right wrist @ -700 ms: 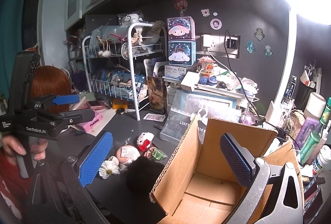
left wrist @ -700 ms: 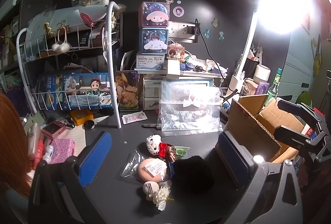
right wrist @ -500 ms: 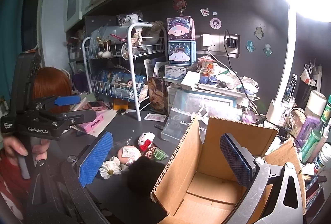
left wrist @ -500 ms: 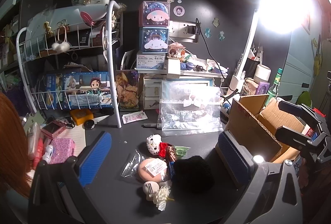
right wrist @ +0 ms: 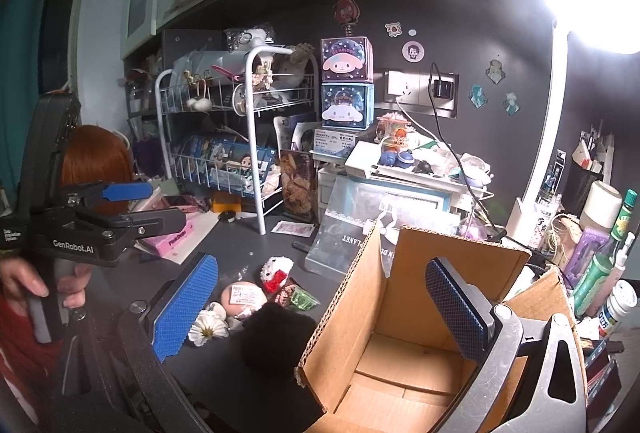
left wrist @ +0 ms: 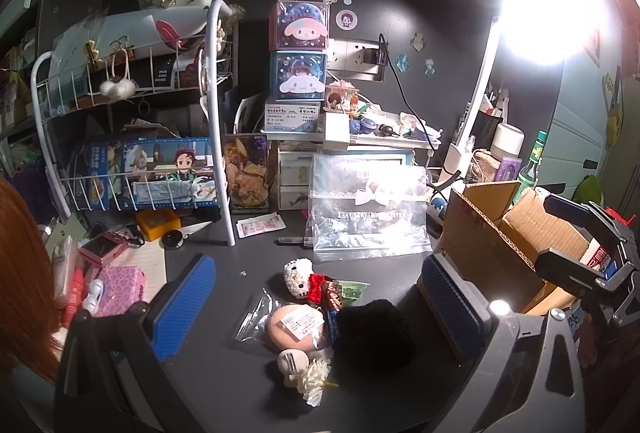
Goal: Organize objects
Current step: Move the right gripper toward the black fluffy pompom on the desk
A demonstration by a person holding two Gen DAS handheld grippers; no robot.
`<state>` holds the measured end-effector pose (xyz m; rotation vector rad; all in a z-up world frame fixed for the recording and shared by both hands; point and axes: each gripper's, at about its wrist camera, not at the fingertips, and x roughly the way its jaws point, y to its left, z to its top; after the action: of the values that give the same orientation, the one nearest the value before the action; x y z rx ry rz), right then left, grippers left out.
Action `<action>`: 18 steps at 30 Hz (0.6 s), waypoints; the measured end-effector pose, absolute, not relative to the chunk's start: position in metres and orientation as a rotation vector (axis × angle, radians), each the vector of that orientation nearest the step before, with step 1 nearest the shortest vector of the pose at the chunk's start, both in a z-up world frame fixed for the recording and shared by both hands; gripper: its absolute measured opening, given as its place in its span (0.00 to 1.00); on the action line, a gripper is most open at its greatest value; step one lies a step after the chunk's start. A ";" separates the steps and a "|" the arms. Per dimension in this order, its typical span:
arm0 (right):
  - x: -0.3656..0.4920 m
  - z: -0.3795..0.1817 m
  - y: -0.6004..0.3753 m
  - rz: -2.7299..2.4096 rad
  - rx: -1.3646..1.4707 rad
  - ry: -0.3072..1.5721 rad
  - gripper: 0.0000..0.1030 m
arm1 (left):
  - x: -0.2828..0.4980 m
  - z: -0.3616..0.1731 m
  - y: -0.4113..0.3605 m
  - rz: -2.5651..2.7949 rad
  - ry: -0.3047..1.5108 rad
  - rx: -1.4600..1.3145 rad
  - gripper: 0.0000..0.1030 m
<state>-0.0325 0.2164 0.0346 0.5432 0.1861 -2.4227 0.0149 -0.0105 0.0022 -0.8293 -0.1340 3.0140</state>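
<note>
On the dark desk in front of me lies a small cluster of loose items. My left gripper hangs above it, tilted downward, jaws spread wide, nothing between the blue pads. Under it:
- white crocheted cat plush with a red bow, farthest from me
- peach-coloured ball with a white printed label, lying on a clear plastic bag
- black fuzzy item, just right of the ball and touching it
- white fabric flower, nearest to me, beside a small pale round piece
- green wrapped sweet and a red-brown wrapper between plush and black item

Right of the cluster stands the open cardboard box, flaps up. My right gripper is also tilted downward with jaws fully apart and empty; its right pad sits over the box opening, its left pad over the desk near the flower, so the box's near wall falls between them. Box interior: bare cardboard as far as I can see.

Behind the cluster a clear zip bag with a white bow leans against small drawers. White wire rack stands back left, loaded with boxes. Desk lamp glares at upper right and washes out that corner. In the right wrist view, my left hand grips the left tool's handle.
</note>
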 end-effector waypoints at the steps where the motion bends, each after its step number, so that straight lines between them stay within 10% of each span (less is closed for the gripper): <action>1: -0.031 0.034 0.215 -2.418 0.543 0.183 1.00 | 0.015 0.002 -0.010 3.015 -0.134 -0.829 0.99; 18: 0.018 0.032 0.141 -2.423 0.436 0.357 1.00 | 0.004 -0.017 -0.050 2.970 -0.146 -0.852 0.99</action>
<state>0.0176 0.1410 0.0319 0.4361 0.3570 -2.4226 0.0042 -0.0497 -0.0170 -0.8522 -0.1457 2.9702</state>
